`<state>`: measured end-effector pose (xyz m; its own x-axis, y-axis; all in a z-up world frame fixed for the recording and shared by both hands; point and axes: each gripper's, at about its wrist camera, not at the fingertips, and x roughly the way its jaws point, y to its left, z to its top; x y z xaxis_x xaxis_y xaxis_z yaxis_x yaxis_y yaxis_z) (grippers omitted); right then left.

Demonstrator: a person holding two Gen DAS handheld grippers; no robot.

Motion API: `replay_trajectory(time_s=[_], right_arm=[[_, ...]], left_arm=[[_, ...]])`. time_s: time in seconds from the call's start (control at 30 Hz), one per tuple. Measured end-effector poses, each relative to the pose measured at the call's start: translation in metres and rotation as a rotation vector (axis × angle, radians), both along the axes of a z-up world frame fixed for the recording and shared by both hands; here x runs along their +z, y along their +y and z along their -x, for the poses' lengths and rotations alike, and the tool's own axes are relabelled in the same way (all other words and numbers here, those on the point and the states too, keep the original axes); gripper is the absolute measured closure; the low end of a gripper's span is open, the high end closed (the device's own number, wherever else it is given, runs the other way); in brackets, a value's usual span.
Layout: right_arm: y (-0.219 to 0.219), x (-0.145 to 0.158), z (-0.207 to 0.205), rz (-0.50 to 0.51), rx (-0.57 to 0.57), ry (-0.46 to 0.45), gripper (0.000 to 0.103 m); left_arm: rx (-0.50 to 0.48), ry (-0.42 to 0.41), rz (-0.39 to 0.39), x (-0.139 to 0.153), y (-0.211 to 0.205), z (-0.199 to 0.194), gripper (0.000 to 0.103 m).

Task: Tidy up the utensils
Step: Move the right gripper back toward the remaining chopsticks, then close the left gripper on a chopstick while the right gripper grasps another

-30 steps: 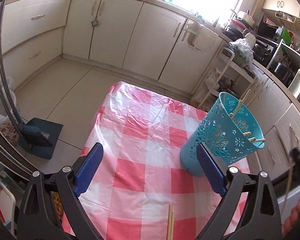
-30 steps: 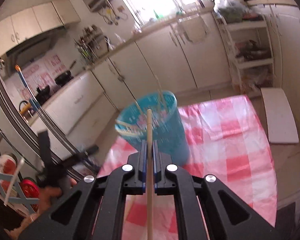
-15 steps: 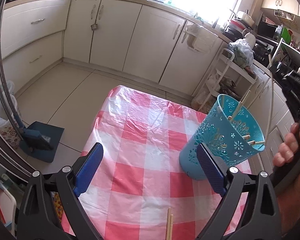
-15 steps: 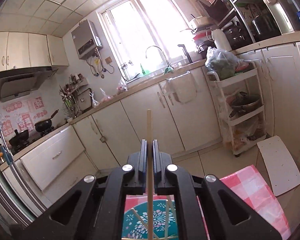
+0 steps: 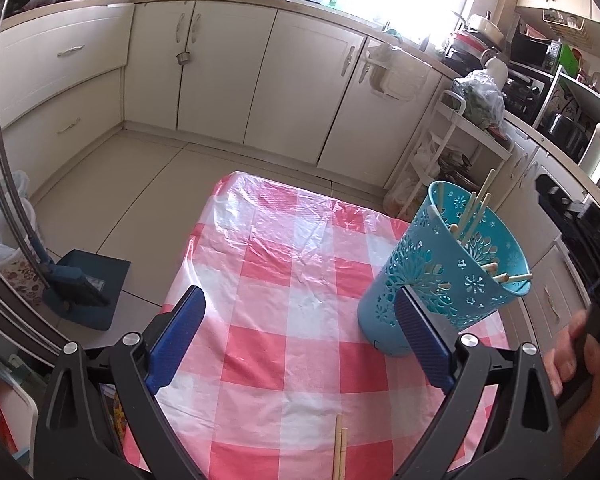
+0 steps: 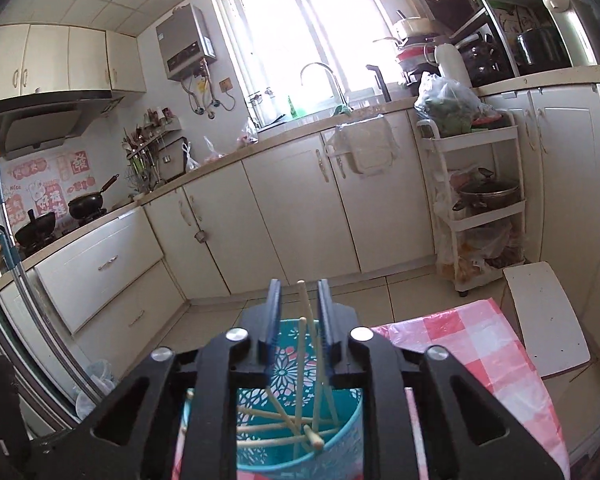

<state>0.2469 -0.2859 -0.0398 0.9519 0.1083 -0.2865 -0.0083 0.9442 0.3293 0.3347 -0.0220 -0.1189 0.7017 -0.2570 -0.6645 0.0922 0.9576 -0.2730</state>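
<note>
A turquoise cut-out basket [image 5: 440, 280] stands on the right of the checked table and holds several wooden chopsticks. My right gripper [image 6: 299, 304] hangs just above its mouth [image 6: 300, 444], jaws opening. One chopstick [image 6: 306, 308] stands loose between the pads with a gap on each side, its lower end down in the basket. In the left wrist view the right gripper's body [image 5: 580, 232] and the hand holding it [image 5: 572, 360] show at the right edge. My left gripper [image 5: 300, 336] is open and empty, low over the cloth left of the basket. Two chopsticks [image 5: 339, 452] lie at the near edge.
The table's pink and white checked cloth [image 5: 284, 280] ends at the far edge over a tiled floor. A white trolley [image 6: 476, 216] and cream cabinets [image 6: 300, 220] stand beyond. A white board [image 6: 544, 316] lies right of the table; a dustpan [image 5: 84, 288] sits at left.
The right gripper came down over the basket and its jaws parted, freeing the chopstick, which now rests in the basket. The left gripper kept still.
</note>
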Motion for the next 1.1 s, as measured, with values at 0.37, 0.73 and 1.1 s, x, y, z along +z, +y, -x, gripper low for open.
replay_trajectory(time_s=[0.37, 0.73, 1.1], right_arm=[[0.025, -0.04, 0.087, 0.055, 0.101, 0.16, 0.069], [0.088, -0.117, 0.081, 0.068, 0.267, 0.461, 0.073], [0.119, -0.148, 0.085, 0.113, 0.307, 0.556, 0.079]], left_arm=[[0.01, -0.053, -0.05, 0.01, 0.0, 0.012, 0.011], [0.018, -0.077, -0.079, 0.018, 0.006, 0.02, 0.01], [0.029, -0.066, -0.082, 0.018, 0.015, 0.022, 0.01]])
